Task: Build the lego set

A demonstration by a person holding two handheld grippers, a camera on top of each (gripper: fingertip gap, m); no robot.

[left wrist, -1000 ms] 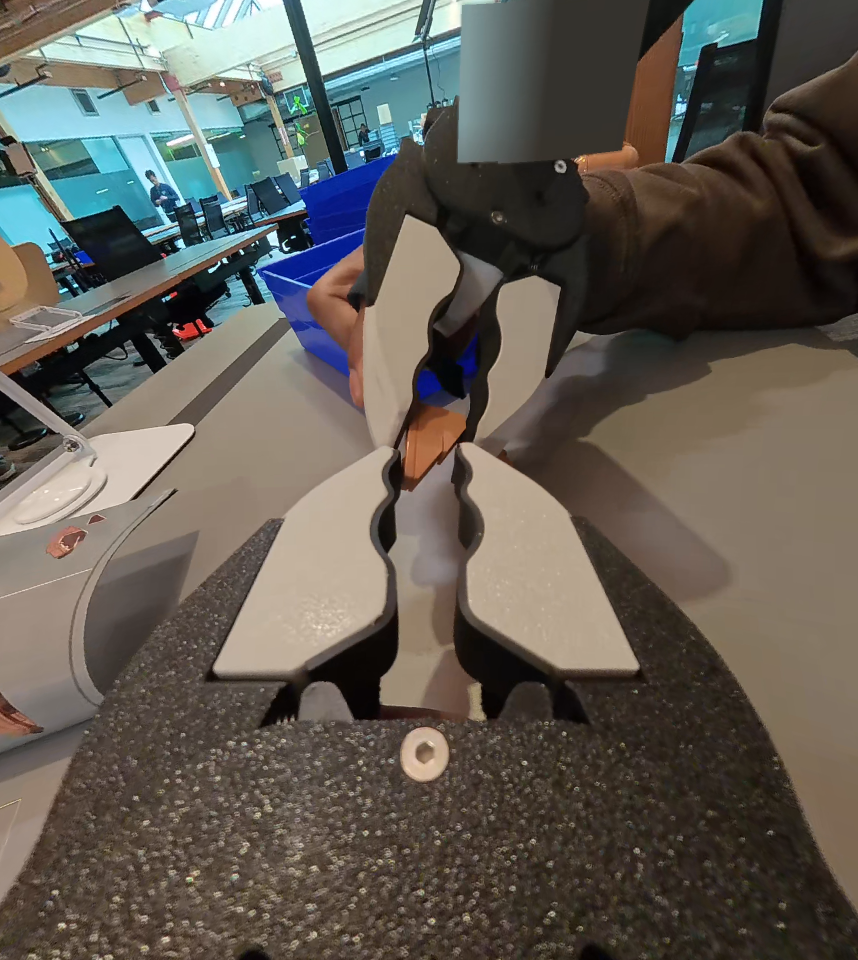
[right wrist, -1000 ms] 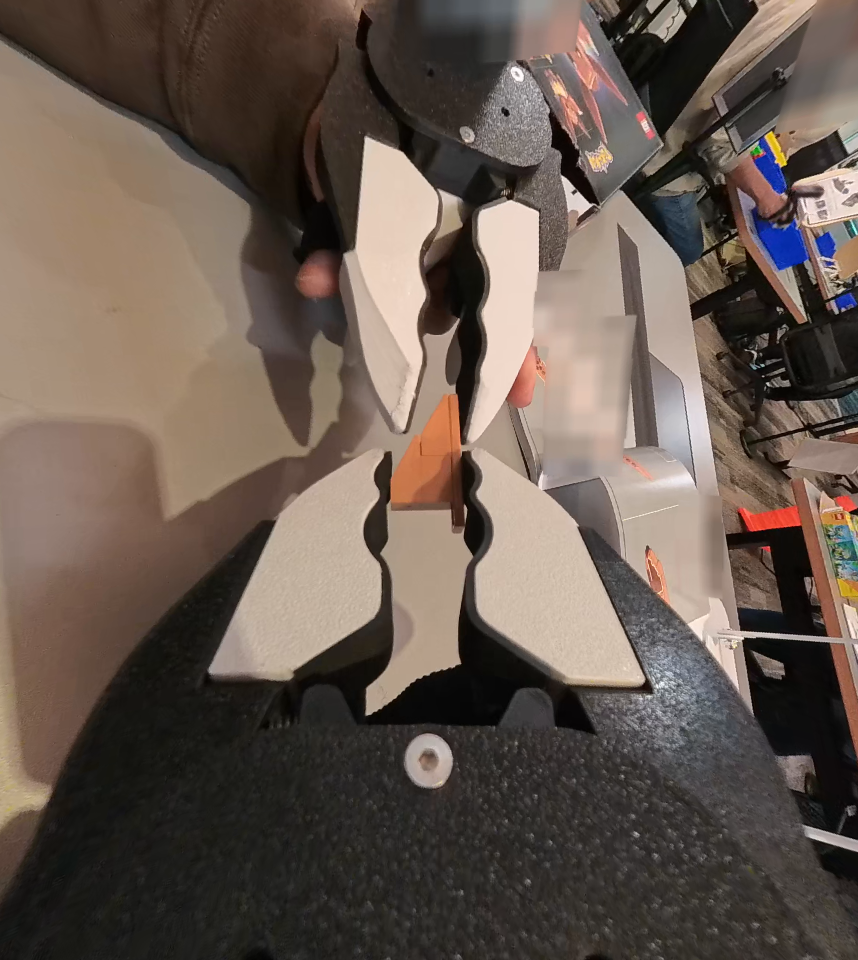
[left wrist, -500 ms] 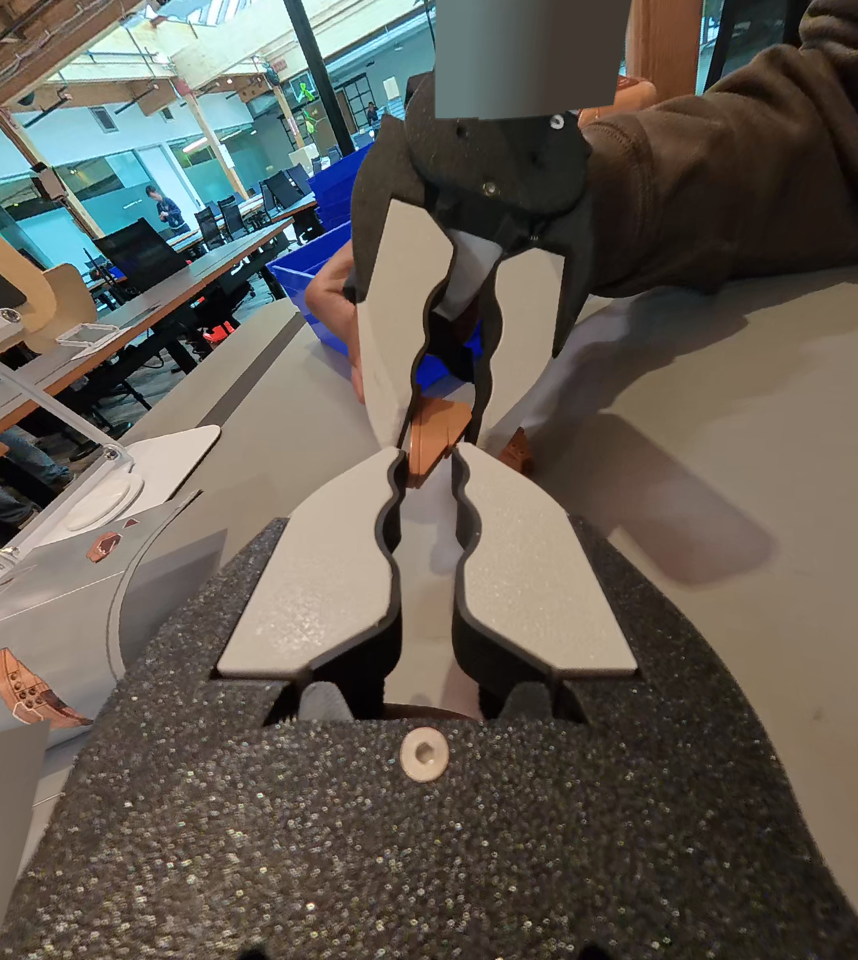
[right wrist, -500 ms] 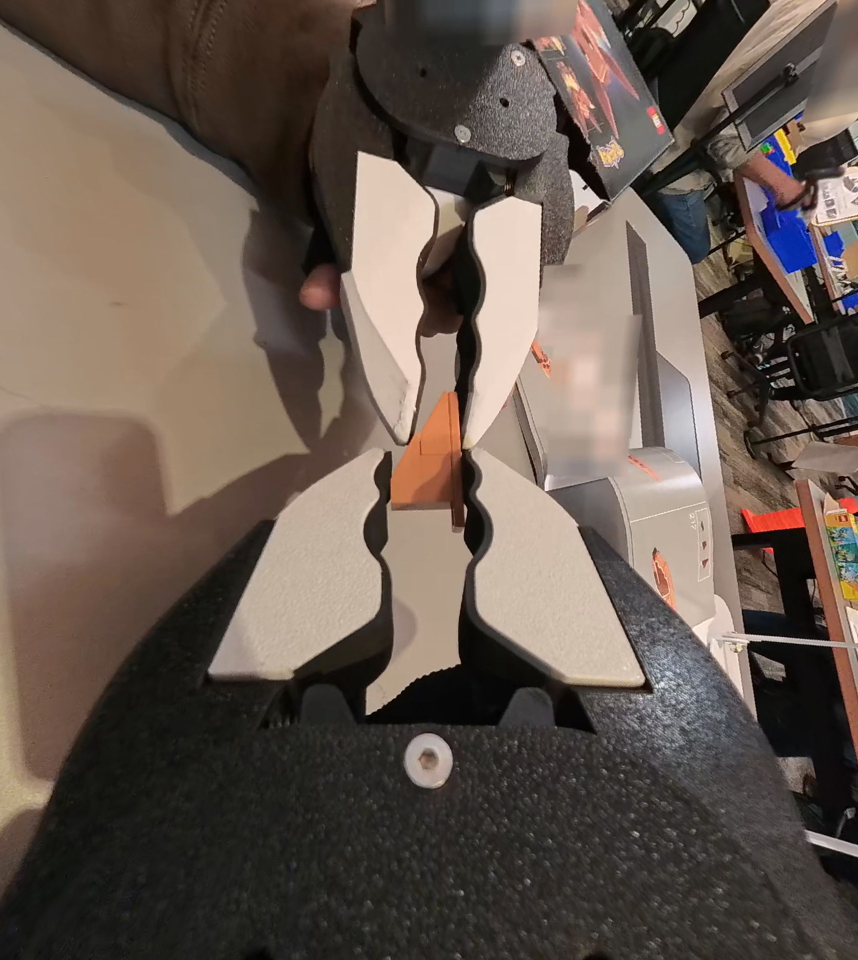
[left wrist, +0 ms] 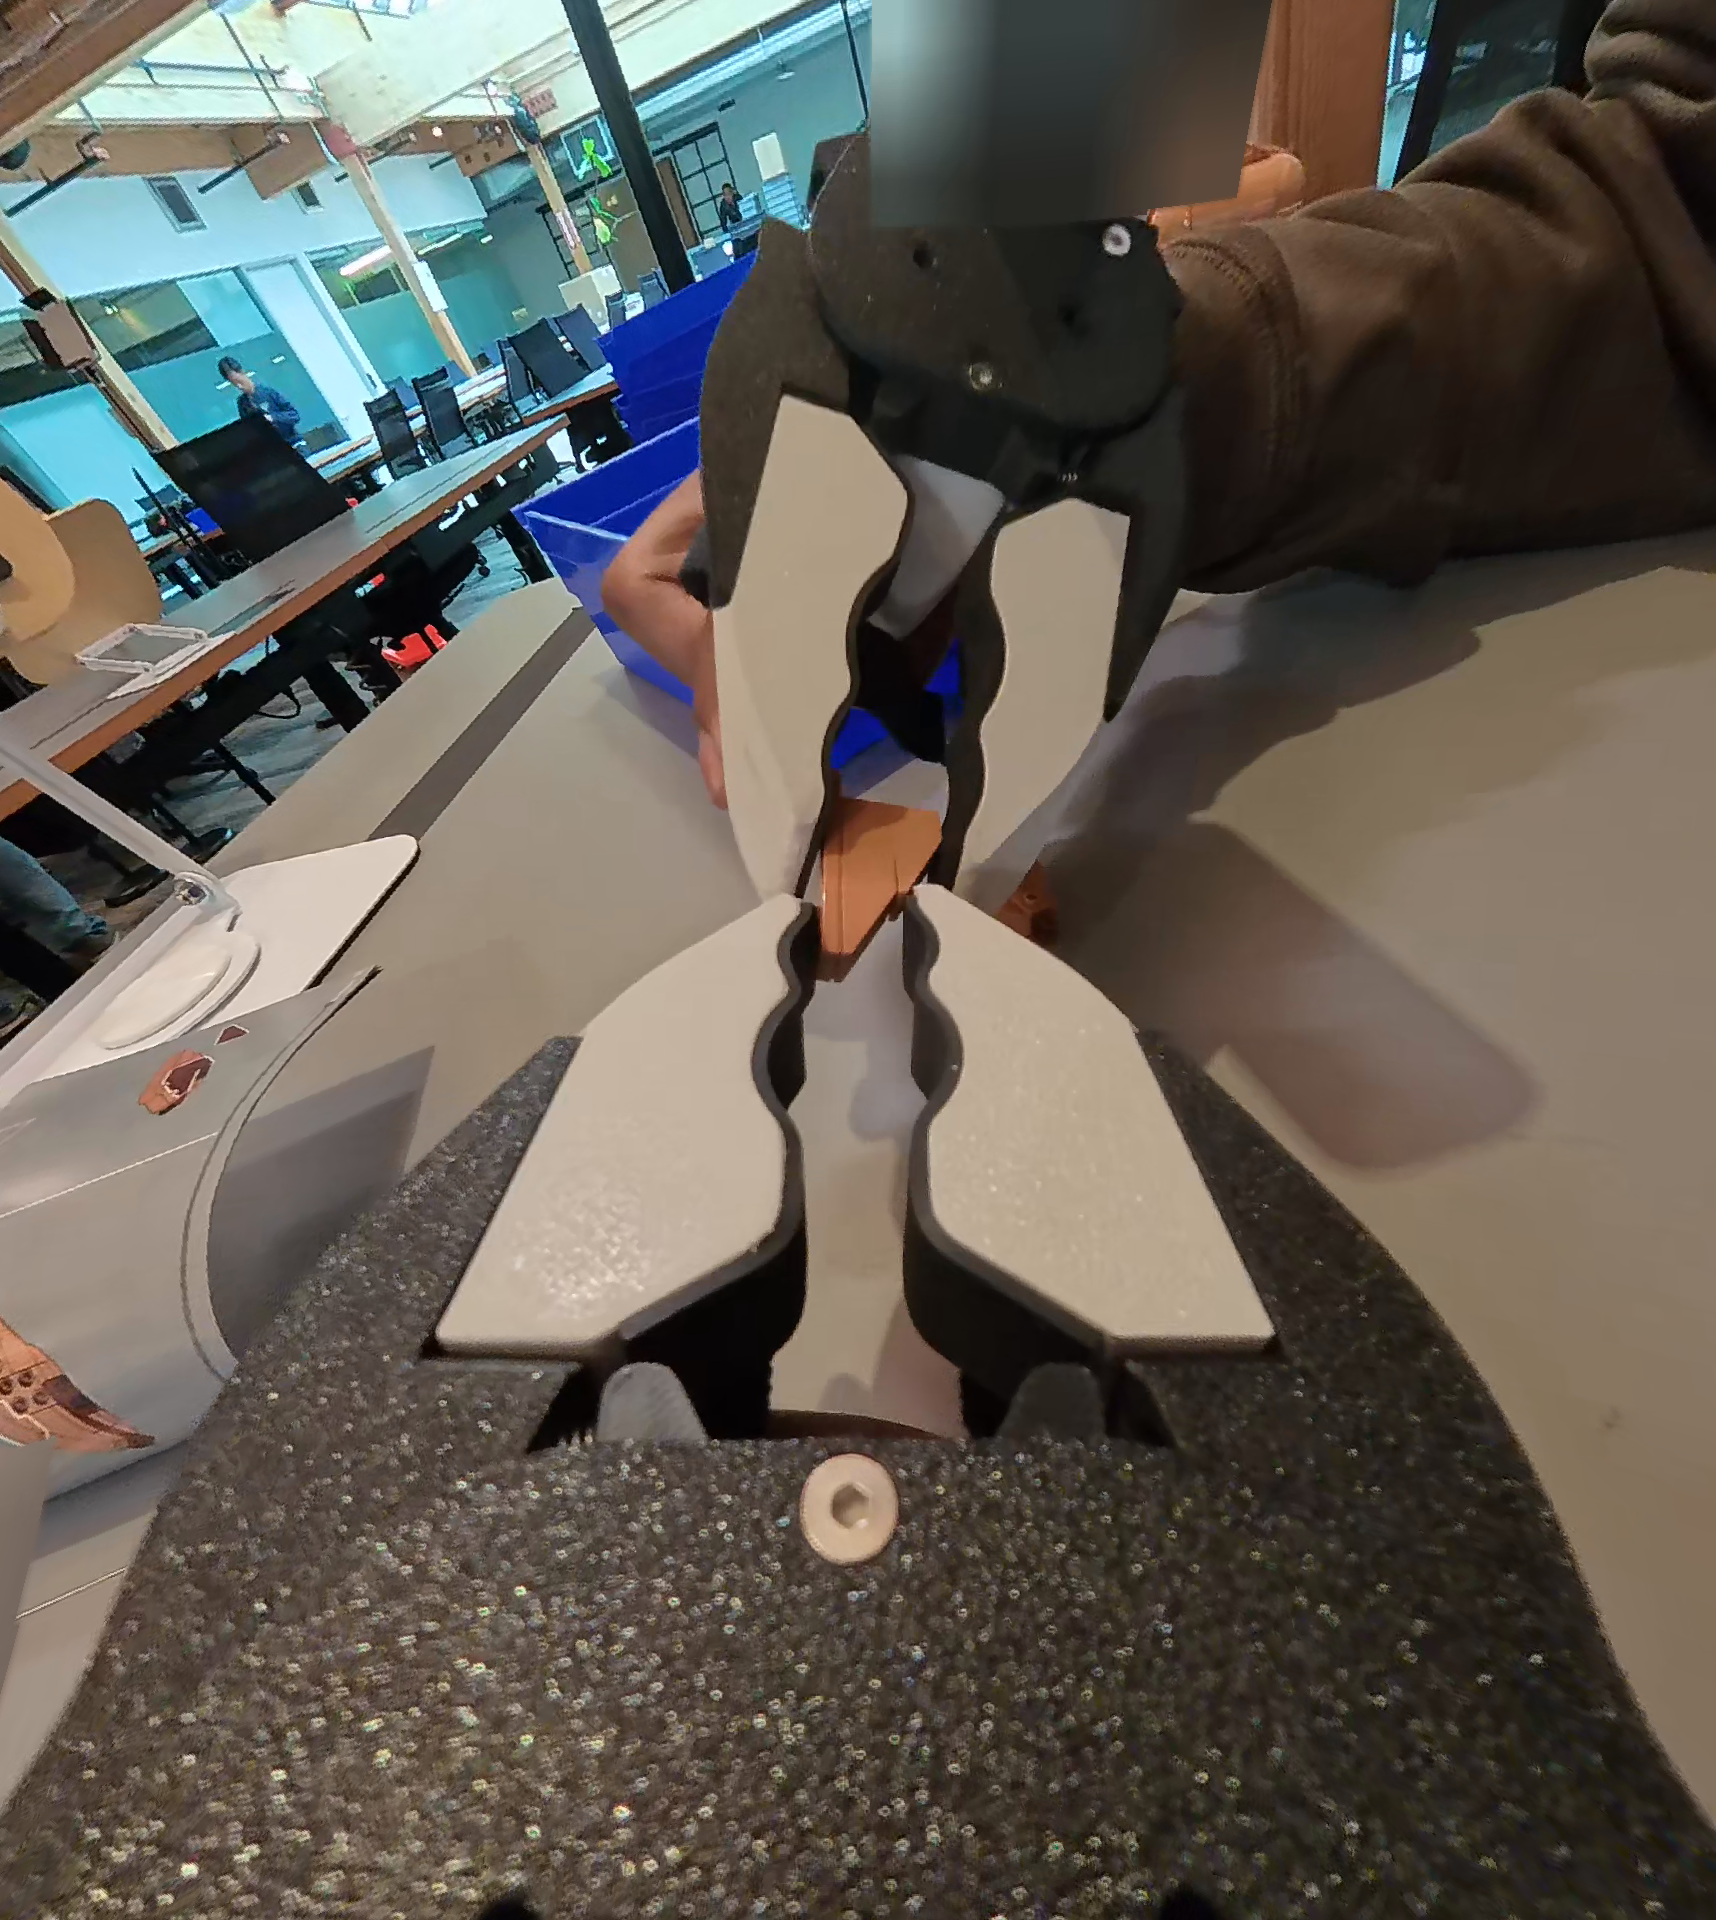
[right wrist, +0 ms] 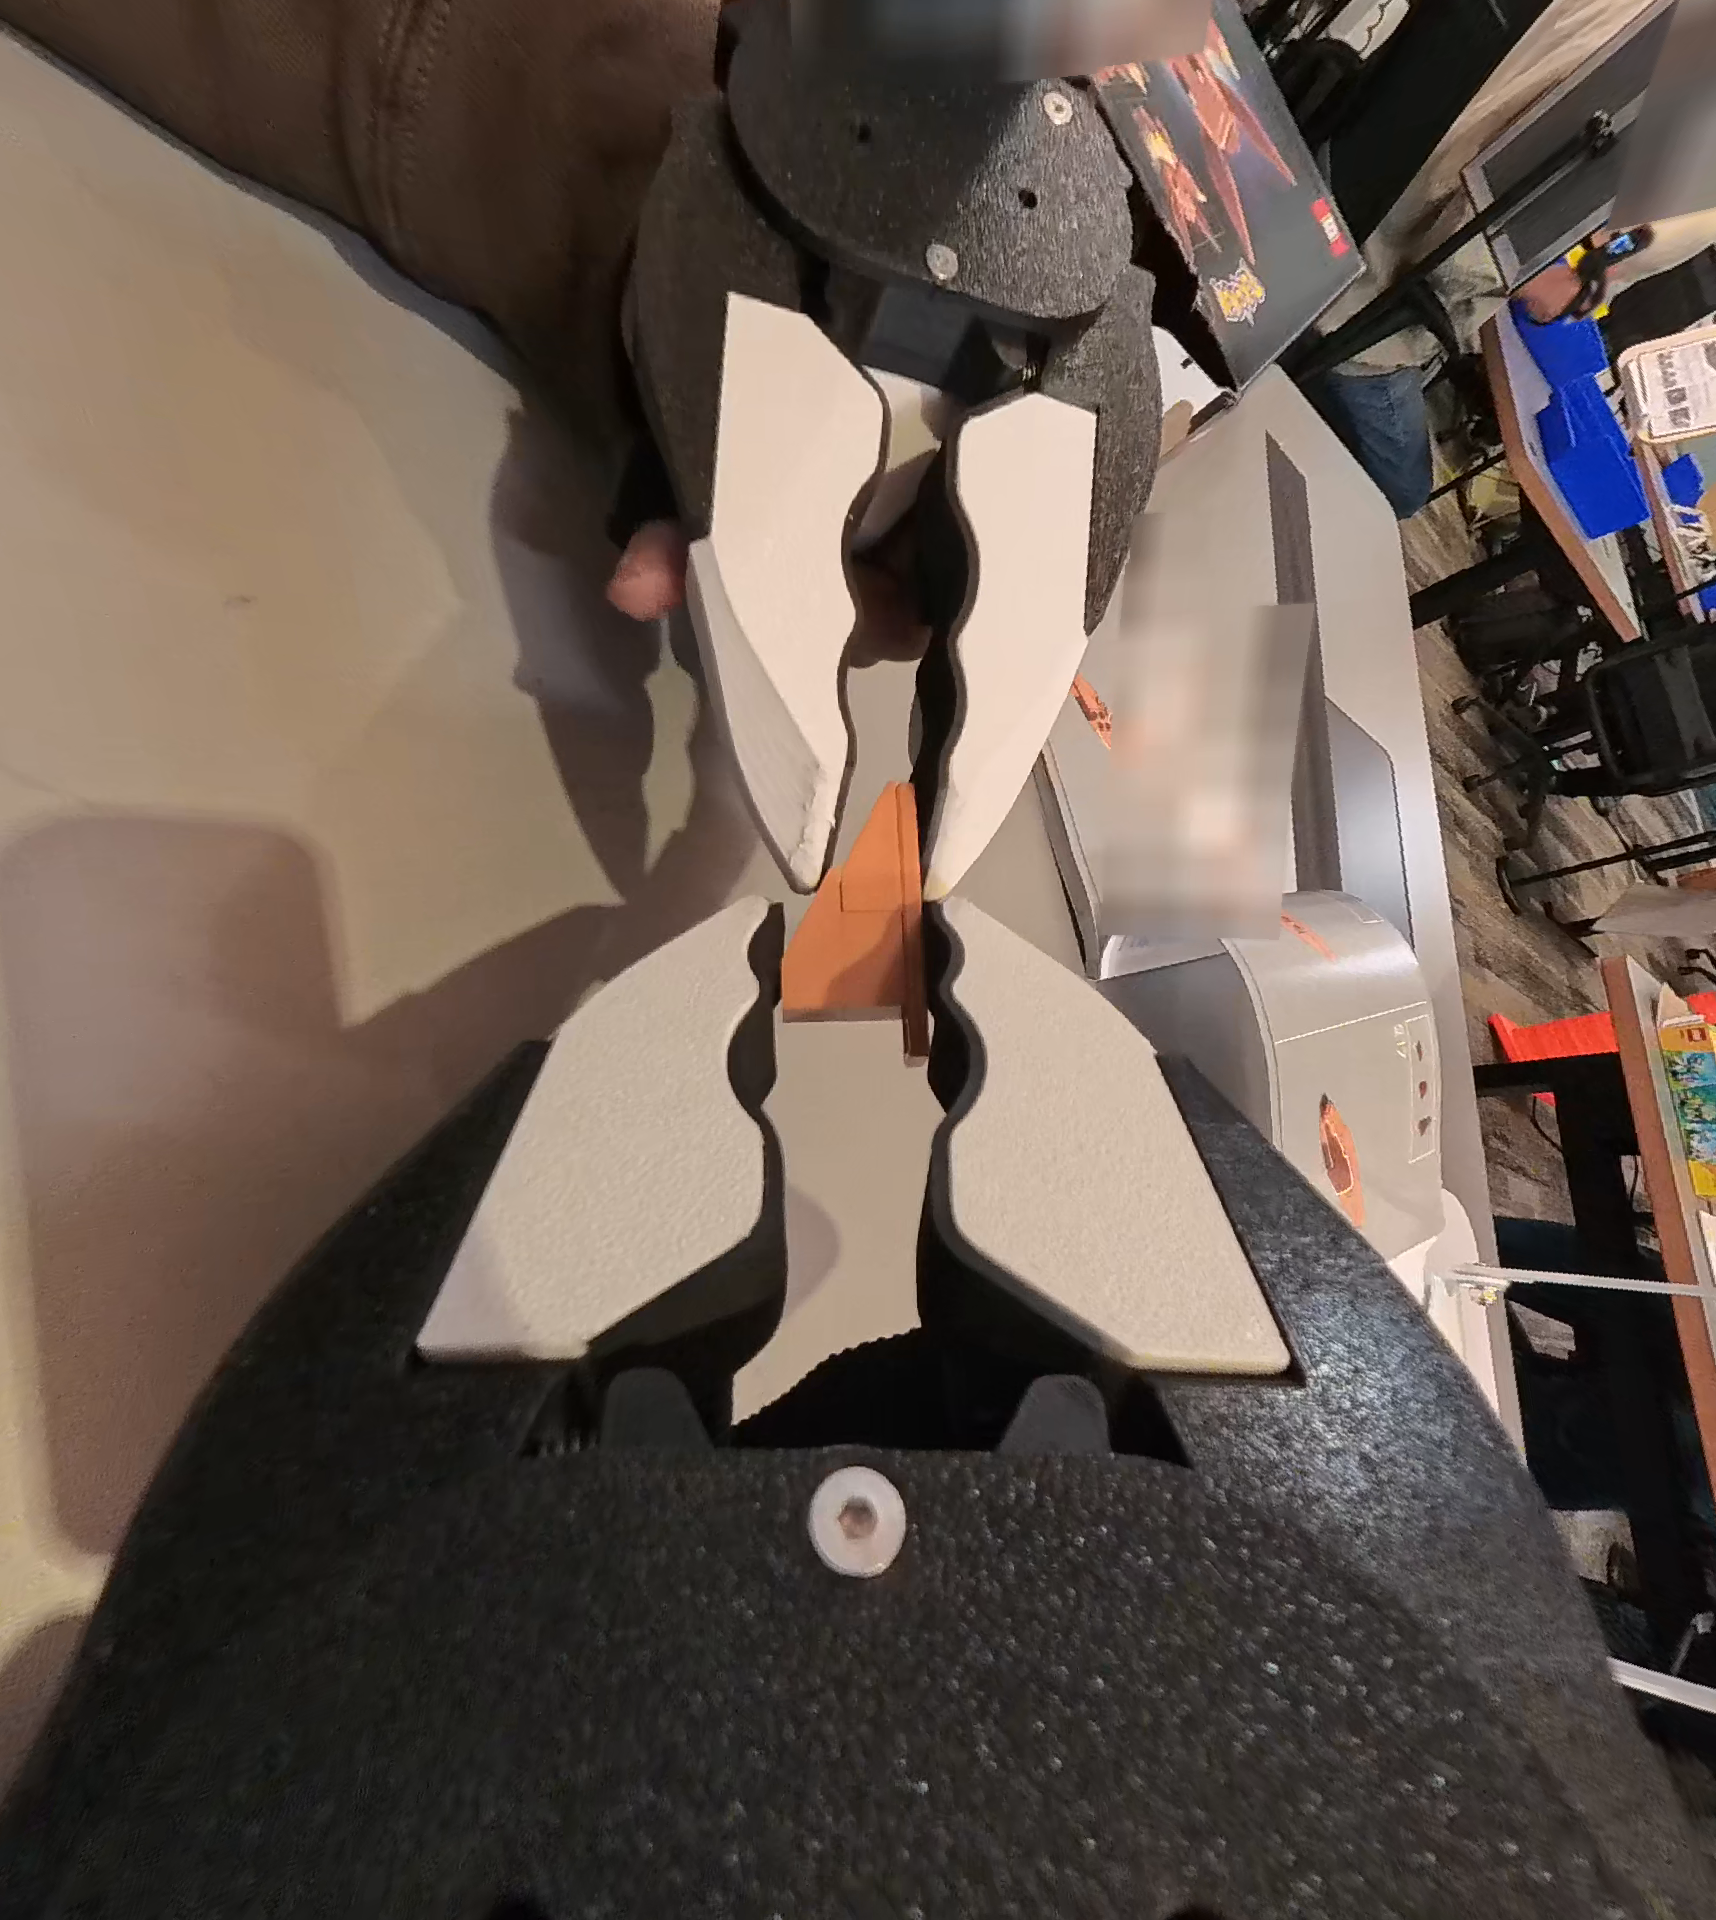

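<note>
Joining step: left gripper (left wrist: 859, 914) and right gripper (right wrist: 849, 925) both pinch the orange-brown wedge-shaped plastic lego piece (right wrist: 859, 935) above grey table (left wrist: 1456, 831); next, press together.

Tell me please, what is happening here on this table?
A person holds two grippers tip to tip over a grey table. The left gripper and the right gripper both pinch a small orange-brown lego piece, apparently pressing parts together. A blue bin stands behind.
</note>
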